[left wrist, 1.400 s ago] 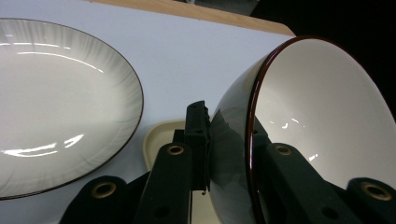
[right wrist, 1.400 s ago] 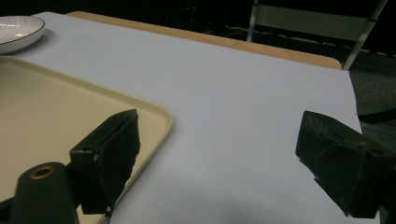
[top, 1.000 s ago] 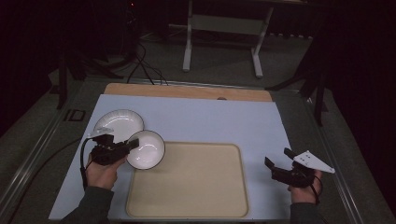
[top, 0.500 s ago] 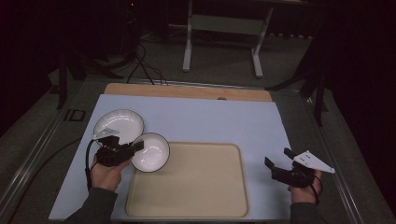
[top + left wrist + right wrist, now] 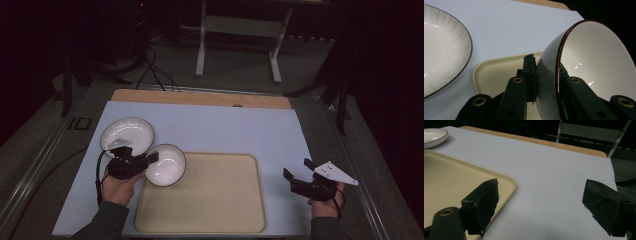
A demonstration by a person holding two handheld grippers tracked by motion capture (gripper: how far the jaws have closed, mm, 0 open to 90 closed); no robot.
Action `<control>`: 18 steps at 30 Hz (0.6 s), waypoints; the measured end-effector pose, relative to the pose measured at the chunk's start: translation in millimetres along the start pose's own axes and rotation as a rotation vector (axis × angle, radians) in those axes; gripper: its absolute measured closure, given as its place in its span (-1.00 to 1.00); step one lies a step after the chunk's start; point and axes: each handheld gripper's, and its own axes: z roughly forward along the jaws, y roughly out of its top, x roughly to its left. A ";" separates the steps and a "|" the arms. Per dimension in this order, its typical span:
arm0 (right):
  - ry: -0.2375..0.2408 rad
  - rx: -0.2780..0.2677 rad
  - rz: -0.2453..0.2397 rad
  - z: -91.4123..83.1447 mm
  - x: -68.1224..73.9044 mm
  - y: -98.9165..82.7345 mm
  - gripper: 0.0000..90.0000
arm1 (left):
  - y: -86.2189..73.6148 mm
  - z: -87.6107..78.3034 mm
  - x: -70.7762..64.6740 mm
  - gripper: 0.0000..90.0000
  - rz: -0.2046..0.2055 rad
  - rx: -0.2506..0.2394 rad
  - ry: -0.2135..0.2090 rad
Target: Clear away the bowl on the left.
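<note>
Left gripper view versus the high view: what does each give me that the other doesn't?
Left gripper view alone: the jaws pinching the bowl's wall, one inside, one outside, with the bowl tipped on edge. High view alone: the right gripper open over the white mat beside the tray, and both hands. Shared: the bowl, the plate, the beige tray and the mat.

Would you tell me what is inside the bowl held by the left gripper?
The bowl looks empty: its white inside shows bare. The left gripper covers a strip near the rim.
</note>
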 end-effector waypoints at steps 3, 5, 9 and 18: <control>0.000 0.000 -0.001 0.1 0.0 0.0 -0.70 | -0.4 2.0 -1.8 0.77 0.002 0.003 -0.009; 0.000 0.000 -0.001 0.1 0.0 0.0 -0.70 | -0.5 2.5 -2.6 0.76 0.002 0.005 -0.009; 0.000 0.002 0.000 0.2 0.1 0.0 -0.70 | -1.2 5.5 -5.8 0.76 0.007 0.007 -0.023; -0.001 0.002 0.000 0.2 0.2 -0.1 -0.70 | -2.9 12.6 -13.4 0.76 0.021 0.014 -0.040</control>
